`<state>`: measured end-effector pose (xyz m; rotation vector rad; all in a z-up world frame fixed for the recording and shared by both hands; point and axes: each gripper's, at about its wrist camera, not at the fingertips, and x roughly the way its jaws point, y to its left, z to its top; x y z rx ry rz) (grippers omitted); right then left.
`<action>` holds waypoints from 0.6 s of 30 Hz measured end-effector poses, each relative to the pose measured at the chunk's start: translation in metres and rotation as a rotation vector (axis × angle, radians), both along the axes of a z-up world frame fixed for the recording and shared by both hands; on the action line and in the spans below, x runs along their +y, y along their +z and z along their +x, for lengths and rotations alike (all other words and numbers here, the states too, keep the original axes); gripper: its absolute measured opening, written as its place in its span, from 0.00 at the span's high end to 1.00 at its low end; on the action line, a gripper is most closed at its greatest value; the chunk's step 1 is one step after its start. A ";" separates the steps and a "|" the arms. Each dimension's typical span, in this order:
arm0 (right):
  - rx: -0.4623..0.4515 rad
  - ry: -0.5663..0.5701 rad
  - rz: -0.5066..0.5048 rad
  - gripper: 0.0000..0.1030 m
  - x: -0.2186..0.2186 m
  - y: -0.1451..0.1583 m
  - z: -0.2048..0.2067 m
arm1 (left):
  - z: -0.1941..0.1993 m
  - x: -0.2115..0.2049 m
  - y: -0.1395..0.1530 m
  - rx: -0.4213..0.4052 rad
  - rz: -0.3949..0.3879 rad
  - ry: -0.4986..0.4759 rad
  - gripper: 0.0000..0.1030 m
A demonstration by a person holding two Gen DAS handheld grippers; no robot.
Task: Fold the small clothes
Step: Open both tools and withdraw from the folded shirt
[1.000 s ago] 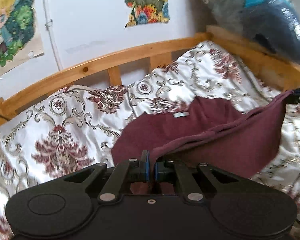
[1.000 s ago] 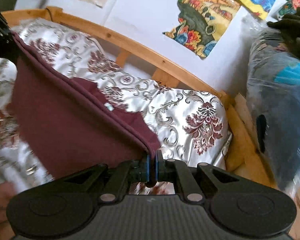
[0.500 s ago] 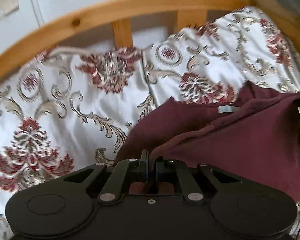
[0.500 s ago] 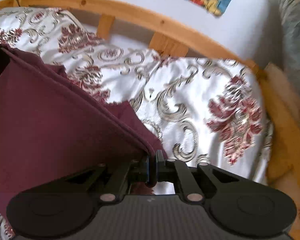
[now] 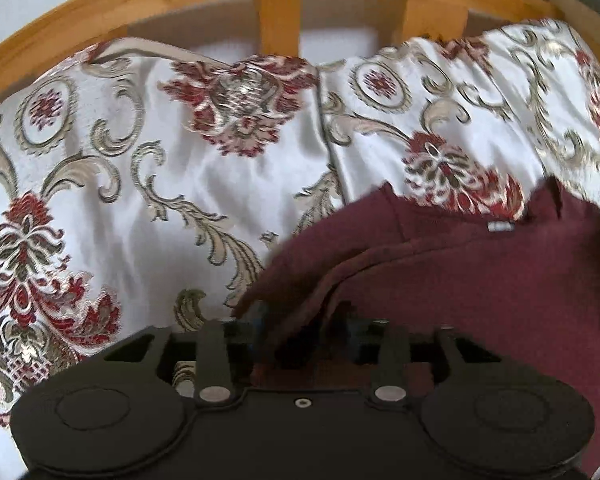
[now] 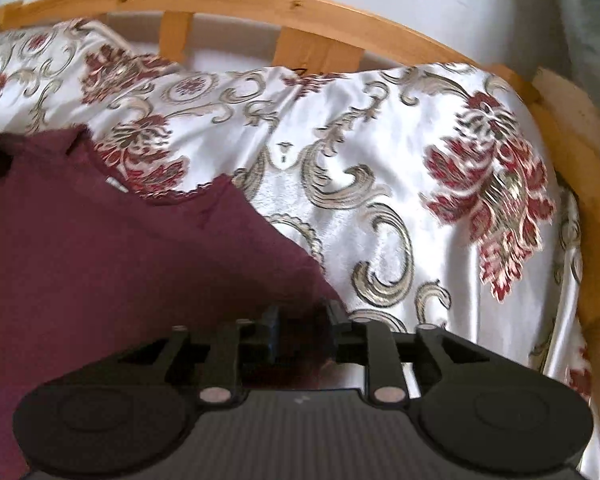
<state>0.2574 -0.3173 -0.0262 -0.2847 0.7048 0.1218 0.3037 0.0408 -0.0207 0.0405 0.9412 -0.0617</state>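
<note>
A maroon garment (image 5: 460,272) lies folded over on the patterned bedspread (image 5: 140,200); a small white label (image 5: 500,226) shows near its far edge. My left gripper (image 5: 306,326) is open at the garment's left corner, with cloth lying loose between the jaws. The garment (image 6: 120,264) also fills the left of the right wrist view. My right gripper (image 6: 302,326) is open at its right corner, with the cloth edge between the spread jaws.
A wooden bed rail (image 5: 276,20) with slats runs along the far side, against a white wall. The rail (image 6: 320,12) curves round to the right side (image 6: 596,200) in the right wrist view. The satin bedspread (image 6: 420,200) extends right of the garment.
Both grippers have come down to the bed with the garment's lifted edge and opened, letting go of the cloth. The folded-over layer now lies on the lower layer.
</note>
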 end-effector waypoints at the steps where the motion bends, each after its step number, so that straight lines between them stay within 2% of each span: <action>1: -0.002 -0.008 0.006 0.58 -0.002 0.000 -0.001 | -0.001 0.003 0.002 -0.010 -0.002 0.015 0.38; 2: -0.007 -0.013 0.012 0.54 -0.004 -0.001 -0.002 | -0.002 0.007 0.004 -0.023 -0.002 0.030 0.29; 4: -0.011 -0.022 0.019 0.48 -0.007 -0.003 -0.006 | -0.005 0.013 0.009 -0.060 0.007 0.060 0.19; 8: -0.034 -0.070 0.061 0.30 -0.014 -0.004 -0.017 | -0.022 0.033 0.018 -0.128 0.015 0.133 0.03; 13: -0.096 -0.108 0.145 0.08 -0.016 -0.003 -0.051 | -0.064 0.054 0.021 -0.146 -0.022 0.191 0.02; 18: -0.148 -0.144 0.162 0.01 -0.005 -0.009 -0.087 | -0.123 0.054 0.015 -0.107 -0.044 0.228 0.02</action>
